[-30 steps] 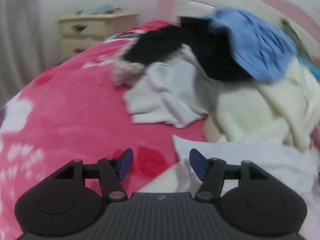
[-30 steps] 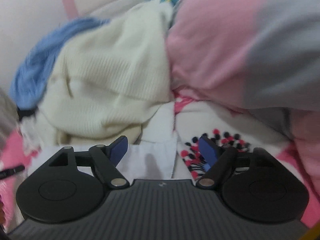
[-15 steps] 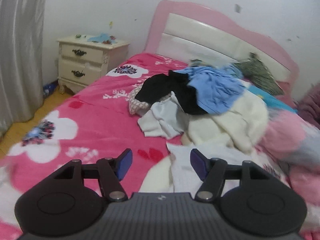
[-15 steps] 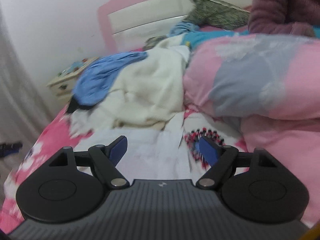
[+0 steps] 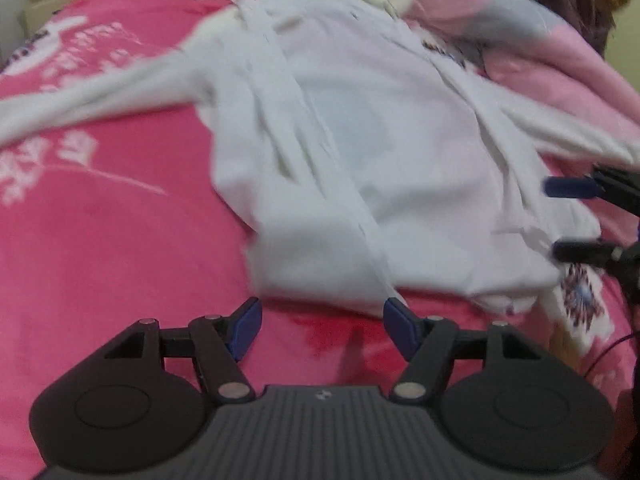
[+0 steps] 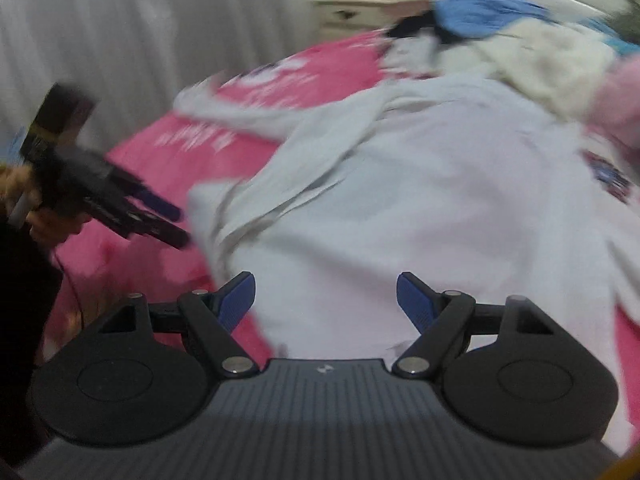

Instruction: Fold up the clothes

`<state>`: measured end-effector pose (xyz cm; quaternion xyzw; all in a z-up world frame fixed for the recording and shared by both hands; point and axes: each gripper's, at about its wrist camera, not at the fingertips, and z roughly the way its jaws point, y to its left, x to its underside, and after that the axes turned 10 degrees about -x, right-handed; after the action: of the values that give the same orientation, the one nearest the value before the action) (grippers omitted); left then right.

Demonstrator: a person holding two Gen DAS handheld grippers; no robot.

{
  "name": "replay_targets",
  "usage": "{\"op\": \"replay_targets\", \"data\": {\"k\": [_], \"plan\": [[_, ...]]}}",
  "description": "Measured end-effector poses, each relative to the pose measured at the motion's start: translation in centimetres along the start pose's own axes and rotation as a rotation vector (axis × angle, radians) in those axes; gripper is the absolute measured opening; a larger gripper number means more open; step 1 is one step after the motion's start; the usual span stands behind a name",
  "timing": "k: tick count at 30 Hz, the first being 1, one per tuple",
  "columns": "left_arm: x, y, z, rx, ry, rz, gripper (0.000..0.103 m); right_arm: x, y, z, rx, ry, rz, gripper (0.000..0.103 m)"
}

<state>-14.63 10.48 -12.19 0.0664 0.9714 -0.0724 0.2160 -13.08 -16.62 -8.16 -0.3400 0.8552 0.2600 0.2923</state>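
Two spread, empty grippers, left gripper (image 5: pixel 322 330) and right gripper (image 6: pixel 326 300), near white shirt (image 5: pixel 384 160) on pink bed (image 5: pixel 120 240); no readable writing

A white long-sleeved garment (image 5: pixel 380 152) lies spread flat on the pink bed, sleeves stretched out to either side, creased down its length. Its near hem lies just beyond the left fingers (image 5: pixel 246 326) and between the right fingers (image 6: pixel 236 300).

Cream nightstand (image 6: pixel 362 10) beside grey curtain (image 6: pixel 132 36).
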Motion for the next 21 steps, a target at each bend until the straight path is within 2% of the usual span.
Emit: {"op": "replay_targets", "data": {"k": [3,6,7,8,10,13,16,21], "plan": [[0.3,-2.1,2.1,-0.061,0.001,0.036,0.068,0.6,1.8,2.6,-0.002,0.063,-0.103,0.072],[0.0,-3.6,3.1,-0.145,-0.029,0.077,0.061,1.3,2.8,4.2,-0.004,0.11,-0.15,0.05],[0.0,-3.8,3.1,-0.157,-0.046,0.08,0.048,1.6,2.6,4.4,-0.006,0.12,-0.145,0.039],[-0.1,-3.9,3.0,-0.15,-0.06,0.078,0.029,1.9,2.6,4.5,-0.005,0.129,-0.146,0.033],[-0.5,-3.4,2.5,-0.12,-0.057,0.051,0.007,2.8,2.7,4.4,0.008,0.138,-0.164,0.014],[-1.6,-1.5,0.4,-0.051,-0.047,-0.033,0.005,3.8,2.6,3.9,0.025,0.117,-0.174,0.009],[-3.5,1.7,-2.4,0.055,-0.031,-0.124,0.005,4.2,2.1,3.6,0.028,0.099,-0.146,0.007],[-7.3,8.0,-2.9,0.222,0.033,-0.405,0.005,4.2,1.2,3.0,0.011,0.082,-0.11,0.006]]}}
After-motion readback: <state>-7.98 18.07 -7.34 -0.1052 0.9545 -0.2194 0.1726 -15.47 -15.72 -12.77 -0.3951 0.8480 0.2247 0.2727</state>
